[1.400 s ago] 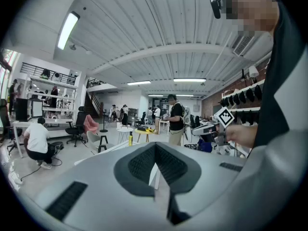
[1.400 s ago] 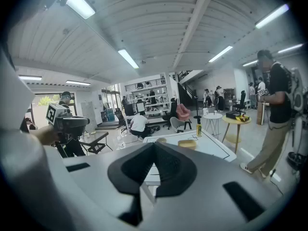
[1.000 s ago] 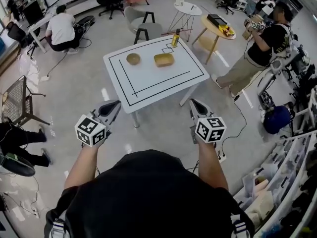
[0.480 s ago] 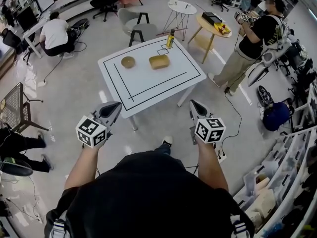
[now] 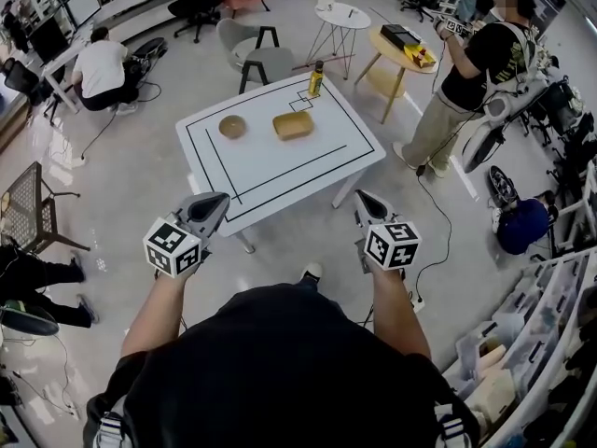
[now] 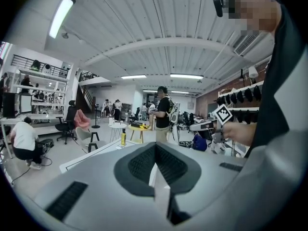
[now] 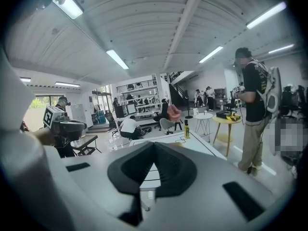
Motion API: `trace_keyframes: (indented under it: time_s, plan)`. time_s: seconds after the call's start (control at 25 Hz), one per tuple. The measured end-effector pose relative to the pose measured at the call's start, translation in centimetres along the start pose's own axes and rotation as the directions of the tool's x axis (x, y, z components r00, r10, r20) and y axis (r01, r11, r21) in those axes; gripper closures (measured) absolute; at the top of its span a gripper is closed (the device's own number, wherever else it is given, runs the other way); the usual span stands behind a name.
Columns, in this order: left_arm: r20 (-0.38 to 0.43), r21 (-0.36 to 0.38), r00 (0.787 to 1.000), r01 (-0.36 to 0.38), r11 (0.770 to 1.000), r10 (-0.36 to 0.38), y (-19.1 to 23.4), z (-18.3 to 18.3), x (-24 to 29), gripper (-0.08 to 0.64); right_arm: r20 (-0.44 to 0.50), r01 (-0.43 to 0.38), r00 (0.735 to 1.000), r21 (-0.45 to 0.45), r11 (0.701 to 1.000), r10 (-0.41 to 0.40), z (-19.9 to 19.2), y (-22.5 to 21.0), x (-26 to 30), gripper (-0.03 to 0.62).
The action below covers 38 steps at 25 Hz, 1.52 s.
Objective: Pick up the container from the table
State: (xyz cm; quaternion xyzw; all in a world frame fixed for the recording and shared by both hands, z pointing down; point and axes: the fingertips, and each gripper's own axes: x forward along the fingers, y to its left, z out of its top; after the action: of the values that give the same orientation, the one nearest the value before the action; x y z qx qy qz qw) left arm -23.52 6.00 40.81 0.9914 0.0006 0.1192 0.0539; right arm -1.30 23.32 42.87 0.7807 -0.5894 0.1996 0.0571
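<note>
A tan rectangular container [image 5: 293, 124] lies on the far half of a white table [image 5: 270, 171] marked with black lines. A round brown bowl [image 5: 231, 126] sits to its left, and a yellow bottle [image 5: 315, 78] stands at the far corner. My left gripper [image 5: 220, 197] and right gripper [image 5: 360, 195] are both shut and empty. They hover over the floor just short of the table's near edge, one toward each near corner. In the left gripper view the left gripper [image 6: 155, 147] points at the table with the bottle [image 6: 123, 138] beyond. The right gripper [image 7: 154, 146] faces the table and the bottle [image 7: 186, 129].
A person [image 5: 466, 73] with a gripper stands right of the table, near a yellow round table [image 5: 406, 49]. Grey chairs [image 5: 266, 59] and a white side table [image 5: 340, 15] stand behind. Another person [image 5: 98, 59] crouches far left. A mesh chair [image 5: 28, 203] and floor cables lie to the sides.
The table has come nearer and shifted left in the head view as both grippers moved toward it. Both stay shut. The standing person has shifted slightly.
</note>
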Motion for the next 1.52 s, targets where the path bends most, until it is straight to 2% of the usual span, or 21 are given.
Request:
trace_keyframes:
  time_s: [0.68, 1.2, 1.52]
  plan:
    - [-0.041, -0.039, 0.998, -0.043, 0.998, 0.041, 2.7, 0.9, 9.1, 0.554, -0.051, -0.077, 0.996, -0.007, 0.997, 0.076, 1.8, -6.9, 6.9, 0.586]
    - [-0.05, -0.042, 0.994, -0.1, 0.994, 0.098, 2.4, 2.9, 14.9, 0.554, -0.065, -0.141, 0.988, -0.024, 0.99, 0.139, 3.8, -12.8, 9.6, 0.586]
    - [-0.028, -0.057, 0.991, -0.135, 0.989, 0.134, 1.9, 4.2, 18.4, 0.554, -0.068, -0.192, 0.98, -0.056, 0.98, 0.188, 5.3, -15.6, 10.9, 0.586]
